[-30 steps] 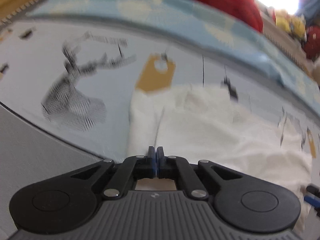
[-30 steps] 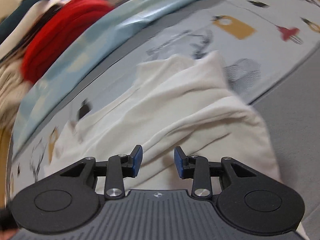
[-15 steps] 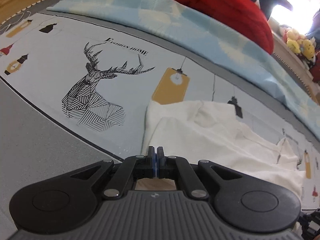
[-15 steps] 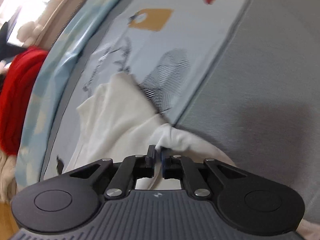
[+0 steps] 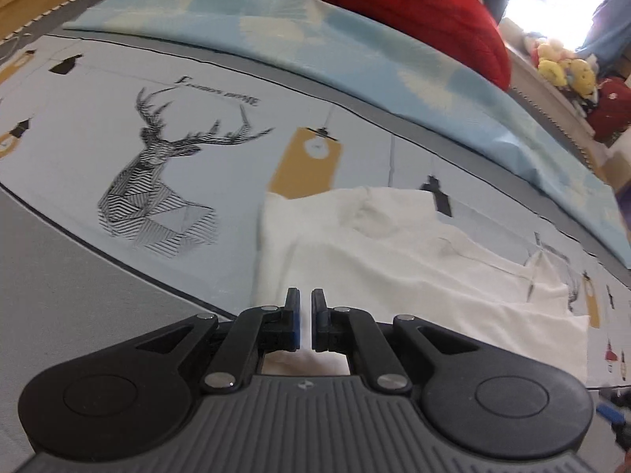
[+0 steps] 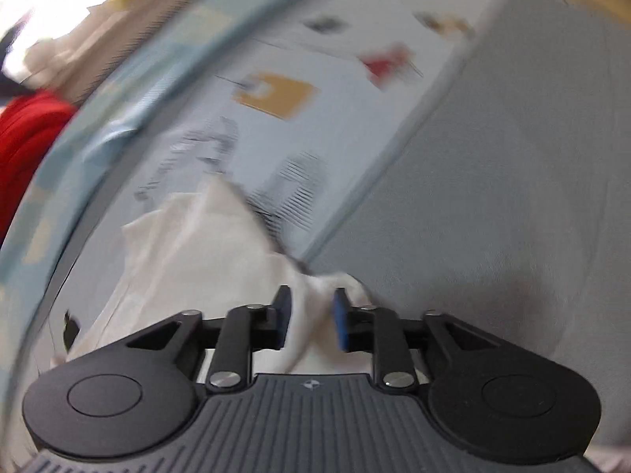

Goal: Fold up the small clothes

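Note:
A white garment (image 5: 394,260) lies partly folded on a printed bed sheet (image 5: 118,90). My left gripper (image 5: 304,307) sits at the garment's near left edge with its jaws a narrow gap apart, nothing between them. In the blurred right wrist view the same white garment (image 6: 189,244) lies bunched ahead. My right gripper (image 6: 311,315) is open, with a raised fold of the cloth standing between its fingers.
A light blue blanket (image 5: 315,35) and a red cushion (image 5: 398,4) lie along the far side of the bed. Stuffed toys (image 5: 564,67) sit at the far right. A grey band of the sheet (image 6: 493,197) runs beside the garment.
Both grippers were shut on the garment half a second ago. Now the left jaws have parted slightly and the right jaws have opened wide, letting go of the cloth. The right view has swung.

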`<state>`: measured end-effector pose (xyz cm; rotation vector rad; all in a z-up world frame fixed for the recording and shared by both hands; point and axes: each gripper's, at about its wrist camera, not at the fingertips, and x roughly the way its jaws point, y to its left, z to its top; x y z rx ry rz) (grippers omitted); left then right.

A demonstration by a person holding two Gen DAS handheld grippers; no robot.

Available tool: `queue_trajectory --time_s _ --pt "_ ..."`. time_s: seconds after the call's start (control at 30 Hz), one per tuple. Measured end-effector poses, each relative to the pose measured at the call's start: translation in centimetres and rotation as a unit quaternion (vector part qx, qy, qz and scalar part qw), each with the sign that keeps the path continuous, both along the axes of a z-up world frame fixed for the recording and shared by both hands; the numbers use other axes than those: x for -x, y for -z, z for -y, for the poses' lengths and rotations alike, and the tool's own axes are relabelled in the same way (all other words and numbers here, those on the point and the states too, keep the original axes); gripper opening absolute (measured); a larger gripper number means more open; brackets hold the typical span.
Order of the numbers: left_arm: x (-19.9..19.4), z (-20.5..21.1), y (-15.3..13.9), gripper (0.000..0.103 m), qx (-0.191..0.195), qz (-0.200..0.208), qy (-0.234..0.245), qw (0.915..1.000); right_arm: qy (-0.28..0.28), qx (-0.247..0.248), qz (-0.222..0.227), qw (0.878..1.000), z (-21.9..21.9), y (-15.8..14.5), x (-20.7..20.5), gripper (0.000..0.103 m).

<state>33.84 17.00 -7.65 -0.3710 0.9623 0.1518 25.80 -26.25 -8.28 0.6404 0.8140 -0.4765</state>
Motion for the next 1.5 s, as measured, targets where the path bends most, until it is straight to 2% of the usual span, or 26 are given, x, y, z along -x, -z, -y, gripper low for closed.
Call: queue_trajectory --time_s 0.07,0.1,0.17,0.2,0.23,0.27,0.33,0.37,0.4,0.47,0.5,0.57,0.6,0.63,0.67,0.73,0.8,0.93,1.03,1.13,1.23,1.3,1.37,1.43,1.5 --pt "-0.3 0.3 0.4 0.003 -0.002 -0.005 0.002 1.0 -0.029 0.015 0.027 0.999 -0.6 -0.2 -0.5 0.028" --pt "-0.5 0.3 1.1 0.005 -0.007 -0.021 0.003 0.9997 -0.041 0.016 0.027 0.999 -0.6 0.2 -1.1 0.028" --pt "-0.9 0.1 3.3 0.005 -0.018 -0.076 0.005 0.9969 -0.052 -0.008 -0.005 0.999 0.5 2.1 -2.5 0.029" --pt "-0.9 -0.1 3.9 0.011 -0.016 -0.087 0.006 0.9961 -0.047 -0.026 -0.039 0.998 1.3 3.5 -3.0 0.029" --pt "-0.8 -0.1 4.0 0.012 -0.019 -0.084 0.006 0.9963 -0.034 -0.039 -0.069 0.996 2.0 4.6 -2.9 0.028" --pt "-0.8 -0.1 3.7 0.012 -0.021 -0.08 0.006 0.9965 -0.017 -0.053 -0.065 0.996 2.6 5.0 -2.5 0.018" --pt "-0.6 0.3 2.3 0.012 -0.029 -0.056 0.012 0.9979 -0.018 -0.044 -0.055 0.997 2.4 4.0 -2.4 0.017" --pt "-0.5 0.4 2.0 0.012 -0.03 -0.045 0.014 0.9984 -0.033 -0.025 -0.045 0.998 2.0 3.3 -2.6 0.021" --pt "-0.5 0.5 1.9 0.013 -0.025 -0.041 0.017 0.9987 -0.042 -0.012 -0.033 0.998 1.9 2.9 -2.6 0.03" --pt "-0.5 0.8 3.6 0.013 -0.02 -0.075 0.028 0.9966 -0.045 -0.013 -0.04 0.998 1.9 3.1 -2.5 0.041" --pt "-0.2 0.9 4.5 0.013 -0.027 -0.087 0.035 0.9952 -0.048 -0.024 -0.055 0.997 2.2 3.6 -2.5 0.041" --pt "0.5 1.3 3.8 0.015 -0.057 -0.083 0.043 0.994 -0.045 -0.034 -0.088 0.995 2.5 4.1 -2.0 0.041" --pt "1.2 1.6 2.7 0.015 -0.062 -0.081 0.045 0.9938 -0.034 -0.032 -0.089 0.995 2.5 3.6 -1.2 0.041" --pt "2.3 1.6 1.2 0.016 -0.06 -0.061 0.051 0.995 -0.029 -0.026 -0.07 0.997 2.6 2.3 -0.2 0.041" --pt "3.5 1.7 -0.2 0.016 -0.056 -0.04 0.056 0.9961 -0.037 -0.012 -0.046 0.998 2.3 0.6 0.8 0.041" --pt "5.6 1.8 -2.2 0.016 -0.049 -0.027 0.068 0.9961 -0.065 0.038 -0.001 0.997 1.3 -2.9 3.0 0.041" --pt "8.3 2.1 -4.2 0.016 -0.053 -0.017 0.088 0.9946 -0.095 0.065 0.035 0.993 1.0 -6.0 5.6 0.041" --pt "14.4 2.9 -7.3 0.016 -0.09 0.001 0.11 0.9898 -0.155 0.071 0.09 0.981 1.3 -10.9 11.5 0.041" --pt "19.3 3.1 -8.5 0.017 -0.113 0.008 0.116 0.9868 -0.187 0.097 0.118 0.97 1.7 -12.2 16.7 0.041" --pt "23.5 2.8 -8.2 0.017 -0.121 0.01 0.119 0.9854 -0.208 0.13 0.123 0.962 2.1 -11.4 21.4 0.041" --pt "27.0 2.5 -6.8 0.017 -0.108 0.007 0.119 0.987 -0.21 0.157 0.113 0.958 1.9 -8.5 25.7 0.041" --pt "29.2 2.4 -5.4 0.017 -0.103 0.012 0.117 0.9878 -0.205 0.132 0.059 0.968 2.5 -6.5 26.6 0.041" --pt "30.8 2.2 -2.8 0.017 -0.084 -0.006 0.112 0.9901 -0.21 0.095 0.041 0.972 3.4 -5.3 27.0 0.041" --pt "31.1 2.0 -0.6 0.017 -0.076 -0.052 0.108 0.9898 -0.214 0.114 0.014 0.97 3.9 -4.3 26.6 0.04" --pt "30.9 1.9 0.2 0.017 -0.065 -0.063 0.121 0.9886 -0.205 0.121 -0.015 0.971 4.9 -3.2 26.1 0.041"
